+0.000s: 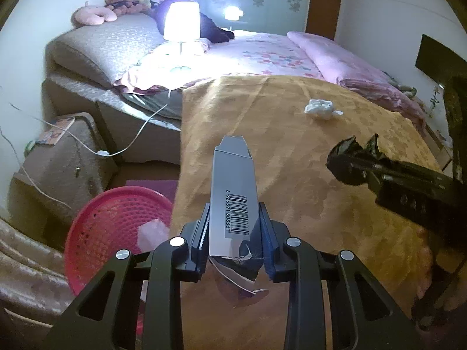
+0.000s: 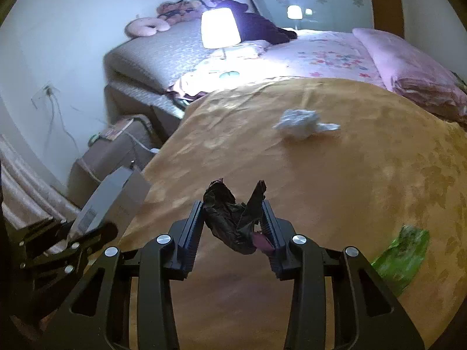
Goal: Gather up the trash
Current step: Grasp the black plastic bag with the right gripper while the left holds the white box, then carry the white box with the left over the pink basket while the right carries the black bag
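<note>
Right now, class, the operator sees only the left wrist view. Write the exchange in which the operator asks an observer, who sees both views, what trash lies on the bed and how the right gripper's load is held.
Operator: I see only a white tissue on the orange blanket. Is there any other trash?
Observer: Yes. A green wrapper lies on the blanket, to the right of the right gripper.
Operator: That gripper shows side-on to me. Is its black wrapper pinched?
Observer: Yes. In its own camera both pads press on the crumpled wrapper.
</note>
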A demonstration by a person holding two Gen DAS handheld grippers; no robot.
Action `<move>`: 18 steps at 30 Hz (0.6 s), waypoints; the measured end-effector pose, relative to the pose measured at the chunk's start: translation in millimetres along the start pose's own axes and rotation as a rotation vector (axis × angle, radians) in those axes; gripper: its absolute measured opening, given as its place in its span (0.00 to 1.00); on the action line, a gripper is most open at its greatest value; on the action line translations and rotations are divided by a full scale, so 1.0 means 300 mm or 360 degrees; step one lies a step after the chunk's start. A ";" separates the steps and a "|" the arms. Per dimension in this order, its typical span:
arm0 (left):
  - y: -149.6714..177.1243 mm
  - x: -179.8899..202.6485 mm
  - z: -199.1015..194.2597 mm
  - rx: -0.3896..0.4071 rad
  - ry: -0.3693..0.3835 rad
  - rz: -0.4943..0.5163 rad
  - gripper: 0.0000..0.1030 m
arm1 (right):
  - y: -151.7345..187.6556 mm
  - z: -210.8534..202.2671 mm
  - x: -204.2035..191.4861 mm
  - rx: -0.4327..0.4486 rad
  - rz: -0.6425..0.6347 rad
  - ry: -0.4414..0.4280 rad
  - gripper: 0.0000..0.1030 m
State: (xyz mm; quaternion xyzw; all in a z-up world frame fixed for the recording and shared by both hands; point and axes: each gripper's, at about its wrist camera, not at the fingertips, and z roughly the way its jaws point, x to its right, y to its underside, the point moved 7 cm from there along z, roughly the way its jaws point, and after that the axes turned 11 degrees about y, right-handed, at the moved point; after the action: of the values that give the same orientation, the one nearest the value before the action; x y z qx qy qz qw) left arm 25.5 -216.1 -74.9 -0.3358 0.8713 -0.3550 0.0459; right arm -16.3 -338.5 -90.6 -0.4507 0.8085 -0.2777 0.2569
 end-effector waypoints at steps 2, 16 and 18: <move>-0.001 -0.011 -0.010 0.0004 -0.0014 -0.0005 0.27 | 0.008 -0.008 -0.027 -0.0001 -0.0017 -0.0022 0.37; 0.029 -0.186 -0.138 0.0041 -0.0156 -0.0090 0.27 | 0.019 -0.038 -0.215 -0.0008 -0.0136 -0.0119 0.37; 0.040 -0.222 -0.158 0.0043 -0.0182 -0.0113 0.27 | 0.015 -0.040 -0.244 -0.0009 -0.0160 -0.0133 0.37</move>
State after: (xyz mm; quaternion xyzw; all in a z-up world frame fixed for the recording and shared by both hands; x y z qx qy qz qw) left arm 55.1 -140.7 -58.0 -0.3855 0.8499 -0.3485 0.0876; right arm 6.8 -270.1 -73.0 -0.5028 0.7742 -0.2688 0.2749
